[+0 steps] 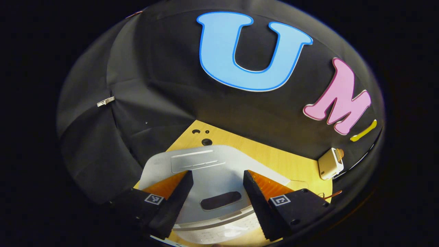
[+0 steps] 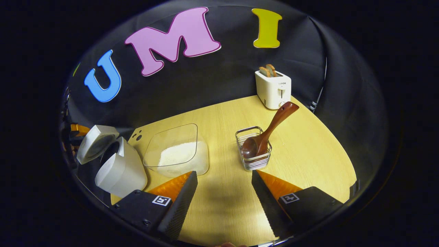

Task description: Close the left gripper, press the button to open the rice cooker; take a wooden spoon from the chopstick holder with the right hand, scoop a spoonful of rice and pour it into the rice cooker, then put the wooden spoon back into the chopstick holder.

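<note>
In the right gripper view the rice cooker (image 2: 118, 168) stands at the left of the tabletop (image 2: 308, 161) with its lid (image 2: 96, 142) up. A clear tub of rice (image 2: 176, 151) sits just beside it. The wooden spoon (image 2: 267, 132) leans in the wire chopstick holder (image 2: 253, 152), in front of a toaster (image 2: 273, 88). The right gripper (image 2: 224, 187) hovers with jaws apart, holding nothing. In the left gripper view the left gripper (image 1: 217, 185), jaws apart, is above the cooker.

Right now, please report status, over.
Both tongs open, left, right. Rice cooker lid up. Wooden spoon in chopstick holder. Path clear.
</note>
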`<state>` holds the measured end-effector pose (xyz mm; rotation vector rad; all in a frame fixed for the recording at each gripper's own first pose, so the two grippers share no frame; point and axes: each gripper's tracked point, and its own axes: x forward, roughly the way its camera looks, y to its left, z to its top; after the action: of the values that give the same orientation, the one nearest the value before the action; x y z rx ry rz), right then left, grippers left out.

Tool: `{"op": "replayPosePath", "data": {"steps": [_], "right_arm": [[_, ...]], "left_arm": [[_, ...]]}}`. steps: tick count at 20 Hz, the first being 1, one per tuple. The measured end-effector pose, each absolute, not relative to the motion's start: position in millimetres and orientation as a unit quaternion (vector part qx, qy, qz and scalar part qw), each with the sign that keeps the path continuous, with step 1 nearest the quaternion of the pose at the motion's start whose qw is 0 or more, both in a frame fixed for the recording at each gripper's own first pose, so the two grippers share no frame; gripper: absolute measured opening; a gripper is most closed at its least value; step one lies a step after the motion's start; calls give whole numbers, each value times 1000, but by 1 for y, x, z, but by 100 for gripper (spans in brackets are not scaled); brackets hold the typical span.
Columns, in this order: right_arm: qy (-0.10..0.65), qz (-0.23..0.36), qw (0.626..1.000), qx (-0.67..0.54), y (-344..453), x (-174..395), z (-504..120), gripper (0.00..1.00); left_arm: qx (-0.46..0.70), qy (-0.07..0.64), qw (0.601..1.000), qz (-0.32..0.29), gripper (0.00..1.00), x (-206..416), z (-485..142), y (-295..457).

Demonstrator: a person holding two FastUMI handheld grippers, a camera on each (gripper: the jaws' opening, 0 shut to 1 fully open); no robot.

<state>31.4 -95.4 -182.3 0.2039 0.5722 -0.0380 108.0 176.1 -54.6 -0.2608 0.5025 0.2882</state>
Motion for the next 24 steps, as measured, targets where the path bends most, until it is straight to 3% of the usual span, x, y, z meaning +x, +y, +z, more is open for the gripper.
{"op": "replayPosePath", "data": {"steps": [9,13,24], "right_arm": [[298,2,950,90,-85,33,-194,99],[302,2,949,92,-86,34,-197,99],[280,25,955,89,-90,46,-191,99]], "left_arm": [[-90,280,943,156,97,97,-126,155],[-50,236,955,171,97,97,-141,152],[-4,189,965,180,98,86,-115,150]]}}
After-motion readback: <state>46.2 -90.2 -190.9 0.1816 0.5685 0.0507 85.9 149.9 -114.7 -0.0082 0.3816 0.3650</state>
